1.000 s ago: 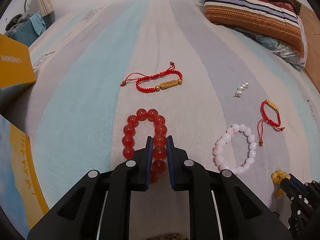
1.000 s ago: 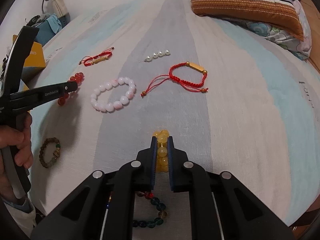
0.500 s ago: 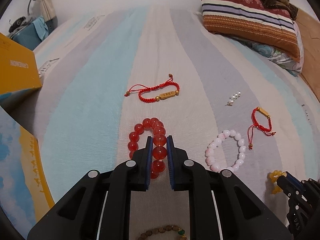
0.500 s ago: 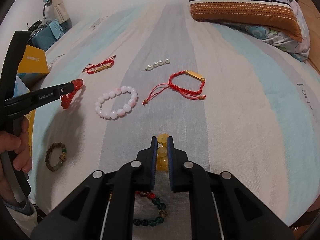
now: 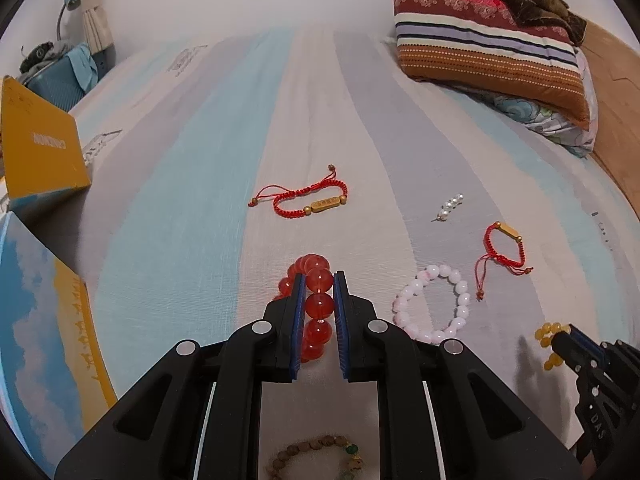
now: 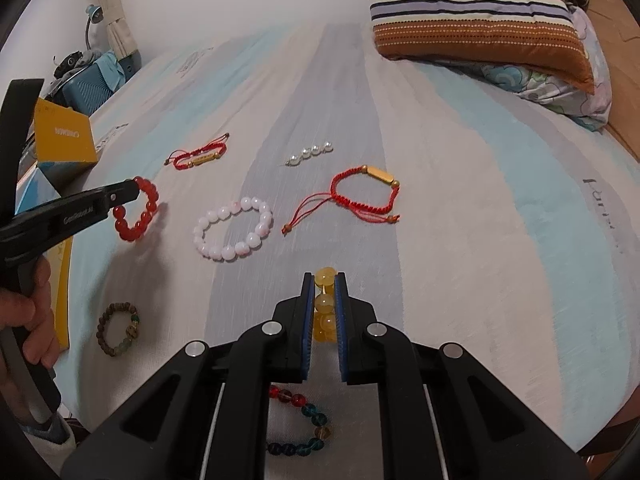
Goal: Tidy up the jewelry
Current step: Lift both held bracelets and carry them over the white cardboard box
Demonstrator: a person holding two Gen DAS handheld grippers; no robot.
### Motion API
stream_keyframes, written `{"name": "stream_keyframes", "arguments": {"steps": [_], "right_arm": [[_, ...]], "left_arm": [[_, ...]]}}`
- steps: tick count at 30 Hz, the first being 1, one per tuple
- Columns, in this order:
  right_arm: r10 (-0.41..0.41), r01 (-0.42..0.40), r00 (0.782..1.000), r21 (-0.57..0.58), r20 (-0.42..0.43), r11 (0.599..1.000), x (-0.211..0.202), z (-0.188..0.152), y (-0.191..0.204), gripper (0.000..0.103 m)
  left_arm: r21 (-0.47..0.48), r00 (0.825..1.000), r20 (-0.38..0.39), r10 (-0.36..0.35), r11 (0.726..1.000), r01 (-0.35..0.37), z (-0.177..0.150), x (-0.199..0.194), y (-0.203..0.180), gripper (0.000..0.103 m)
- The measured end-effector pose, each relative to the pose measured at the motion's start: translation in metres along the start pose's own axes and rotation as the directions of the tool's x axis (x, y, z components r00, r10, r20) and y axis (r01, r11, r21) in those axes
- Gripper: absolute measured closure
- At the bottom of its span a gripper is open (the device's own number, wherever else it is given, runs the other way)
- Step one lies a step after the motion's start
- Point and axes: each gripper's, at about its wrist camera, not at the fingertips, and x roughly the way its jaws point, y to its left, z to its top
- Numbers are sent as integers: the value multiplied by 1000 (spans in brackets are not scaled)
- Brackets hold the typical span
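My left gripper (image 5: 317,280) is shut on a red bead bracelet (image 5: 319,306) and holds it above the striped bed sheet; it also shows in the right wrist view (image 6: 138,210), hanging from the gripper. My right gripper (image 6: 324,280) is shut on a yellow bead bracelet (image 6: 324,304), lifted off the sheet; it also shows in the left wrist view (image 5: 550,338). On the sheet lie a pink bead bracelet (image 6: 234,233), two red cord bracelets (image 6: 200,156) (image 6: 366,194), a short pearl strand (image 6: 310,153), a brown bead bracelet (image 6: 119,328) and a multicolour bead bracelet (image 6: 304,424).
A yellow box (image 5: 38,148) and a blue-and-yellow box (image 5: 44,344) stand at the left edge of the bed. Striped pillows (image 5: 488,48) lie at the far right. A blue case (image 6: 90,82) sits beyond the bed at the far left.
Both grippers have risen with their bracelets. The red bead bracelet has come off the sheet and now hangs from the left gripper. The yellow bracelet is higher too.
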Motion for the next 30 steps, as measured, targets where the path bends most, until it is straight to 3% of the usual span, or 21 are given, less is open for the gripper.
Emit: {"name": "stream_keyframes", "arguments": {"steps": [19,30], "right_arm": [[-26,27,997,-15,69,1000,-14,27,13,94],[-23,25,996,-21,90,999,-27,31,26,94]], "left_arm": [[11,996,77,-35,999,34,-9,-46,-6,90],[10,995,98,-7,1000,6,-19,-70,3,90]]}}
